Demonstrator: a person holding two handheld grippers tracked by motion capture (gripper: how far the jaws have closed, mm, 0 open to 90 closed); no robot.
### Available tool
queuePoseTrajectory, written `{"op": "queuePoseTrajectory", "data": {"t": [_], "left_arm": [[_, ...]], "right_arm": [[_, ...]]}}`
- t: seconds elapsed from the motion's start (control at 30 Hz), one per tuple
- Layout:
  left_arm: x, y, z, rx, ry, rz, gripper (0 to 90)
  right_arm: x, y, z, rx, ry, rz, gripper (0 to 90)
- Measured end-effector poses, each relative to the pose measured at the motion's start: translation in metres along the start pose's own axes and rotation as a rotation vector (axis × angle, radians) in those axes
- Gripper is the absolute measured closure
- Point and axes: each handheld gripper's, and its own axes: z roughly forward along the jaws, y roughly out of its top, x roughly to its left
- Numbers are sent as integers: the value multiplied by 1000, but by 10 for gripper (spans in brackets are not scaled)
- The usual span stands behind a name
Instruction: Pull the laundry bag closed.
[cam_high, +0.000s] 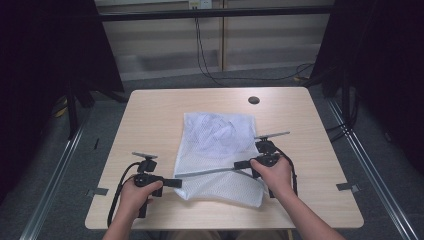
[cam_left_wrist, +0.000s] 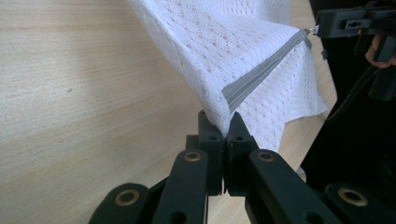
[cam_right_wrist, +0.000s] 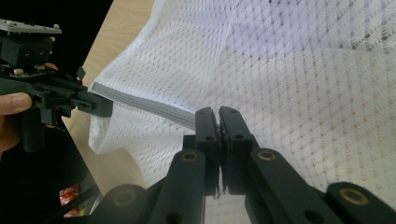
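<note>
White mesh is pinched in both tongs: the left gripper (cam_high: 172, 183) has its jaws clamped on the near-left end of the grey zipper (cam_high: 207, 172), and the right gripper (cam_high: 241, 164) is closed on the other end. What it bites is hidden. The zipper runs taut along the bench's near edge. The mesh bag (cam_high: 217, 150) lies mid-bench, its contents a blur.

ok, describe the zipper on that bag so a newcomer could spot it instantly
On the light wooden table lies a white mesh bag, its near end lifted. Across that end runs the grey zipper strip, pulled taut between the left gripper and the right gripper. It is the one solid grey band on white netting.
</note>
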Motion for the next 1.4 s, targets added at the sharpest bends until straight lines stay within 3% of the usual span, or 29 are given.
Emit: {"op": "queuePoseTrajectory", "data": {"t": [0.53,0.6,0.73,1.0,1.4], "left_arm": [[-1,3,-1,3,1,-7,885],[0,3,-2,5,16,16,885],[-2,2,-2,-9,11,-11,885],[-3,3,-4,1,14,14,885],[-3,-1,-6,-9,7,2,885]], "right_arm": [[1,0,0,-7,0,-2,871],[0,0,1,-8,-2,-5,872],[-2,0,0,-11,-3,-1,871],[-1,-1,-3,-13,-7,-6,871],[1,-1,-2,-4,3,-15,871]]}}
